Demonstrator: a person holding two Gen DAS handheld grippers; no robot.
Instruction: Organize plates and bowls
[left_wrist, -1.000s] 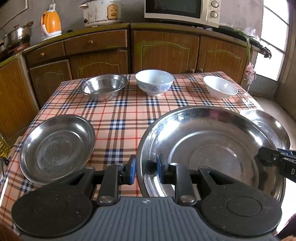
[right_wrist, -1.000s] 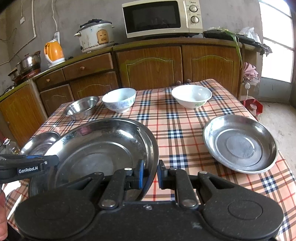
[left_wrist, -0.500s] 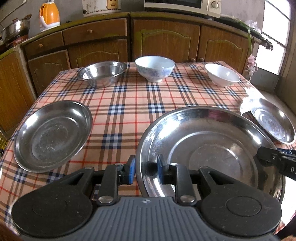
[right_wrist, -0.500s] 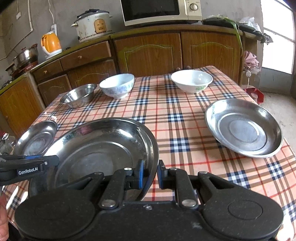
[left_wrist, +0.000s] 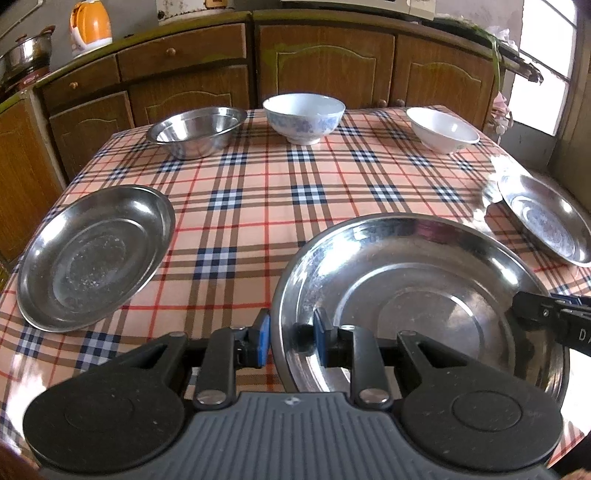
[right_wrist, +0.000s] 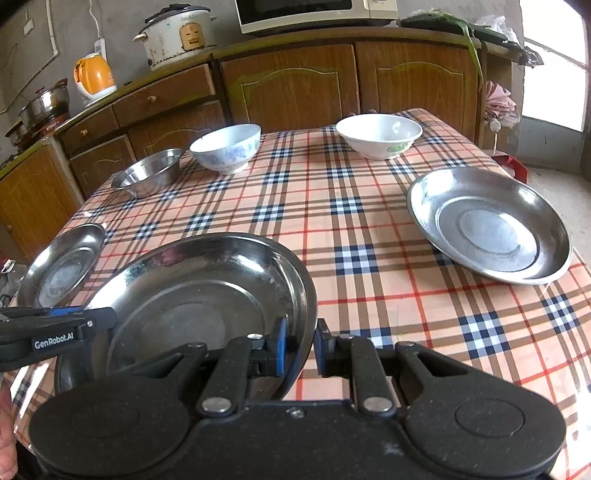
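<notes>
Both left gripper (left_wrist: 290, 338) and right gripper (right_wrist: 298, 345) clamped large round steel plate (left_wrist: 417, 295) rims; uneven lift could slip it onto tabletop (left_wrist: 277, 192).

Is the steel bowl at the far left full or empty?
Empty: the steel bowl shows only bare shiny metal inside, in both wrist views.

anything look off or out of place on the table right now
One thing: the small steel plate on the right overhangs the edge of the checked-cloth table. Nothing looks spilled or damaged. Both the left tool and the right tool grip the large steel plate's rim.
</notes>
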